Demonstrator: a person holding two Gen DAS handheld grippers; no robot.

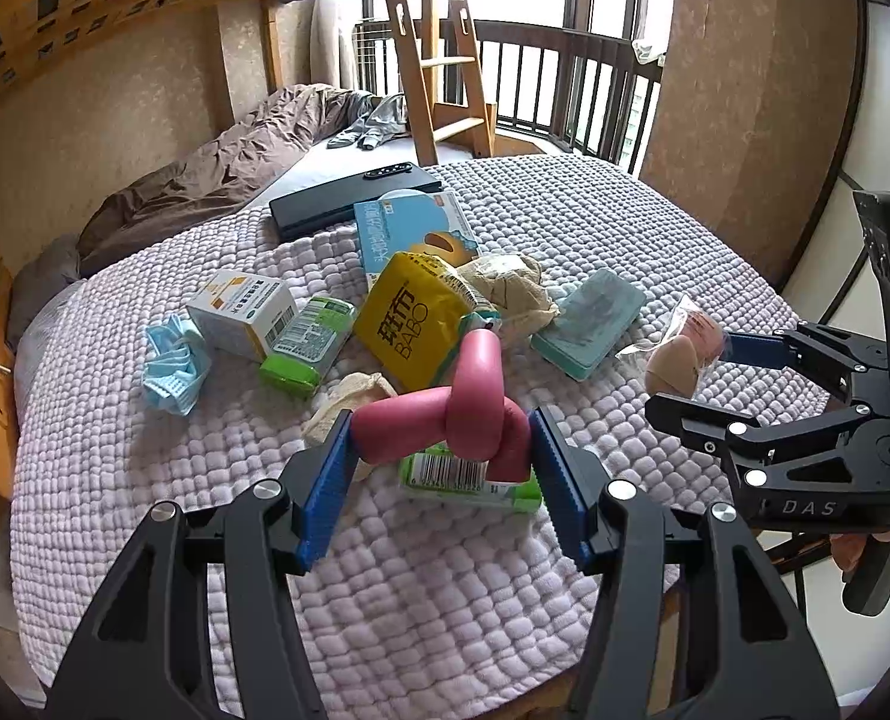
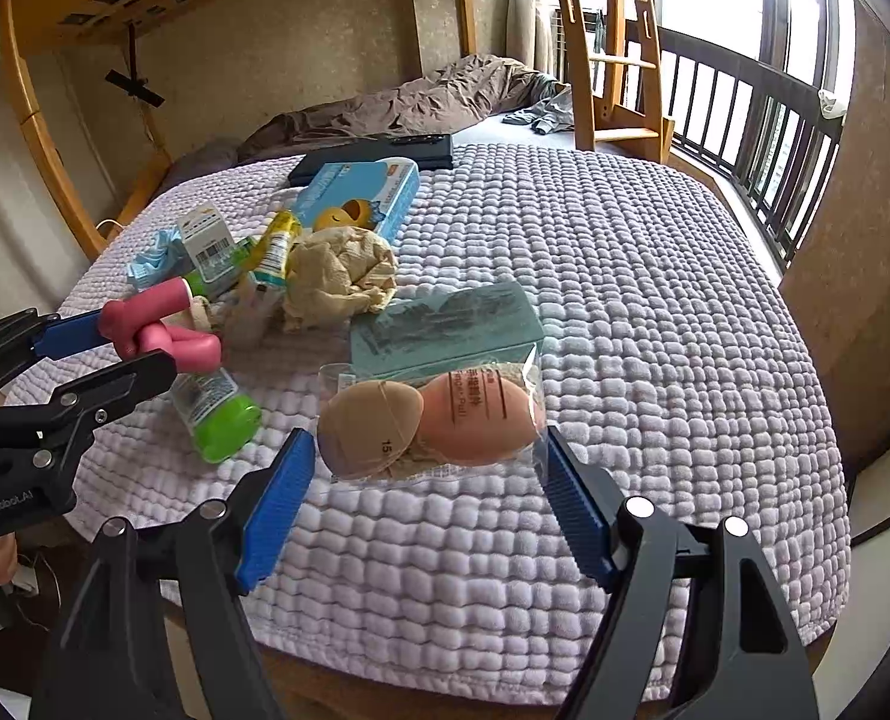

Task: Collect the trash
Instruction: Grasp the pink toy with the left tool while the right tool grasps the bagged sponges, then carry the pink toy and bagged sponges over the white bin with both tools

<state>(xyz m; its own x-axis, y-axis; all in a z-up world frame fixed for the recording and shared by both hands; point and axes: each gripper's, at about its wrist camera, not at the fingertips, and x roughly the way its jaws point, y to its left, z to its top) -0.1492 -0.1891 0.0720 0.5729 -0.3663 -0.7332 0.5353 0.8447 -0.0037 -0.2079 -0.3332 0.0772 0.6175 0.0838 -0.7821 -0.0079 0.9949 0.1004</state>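
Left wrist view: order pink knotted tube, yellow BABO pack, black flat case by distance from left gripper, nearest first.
1. pink knotted tube: gripped by the left gripper.
2. yellow BABO pack: just beyond, mid-pile.
3. black flat case: far edge of the blanket.

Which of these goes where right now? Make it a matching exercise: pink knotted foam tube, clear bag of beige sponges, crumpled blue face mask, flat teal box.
1 pink knotted foam tube
2 clear bag of beige sponges
3 crumpled blue face mask
4 flat teal box

A on lilac quilt, left of the clutter
B clamped in right gripper
C on quilt, beyond the sponge bag
D clamped in left gripper

Pairs: 1-D, 2-B, 3-A, 4-C
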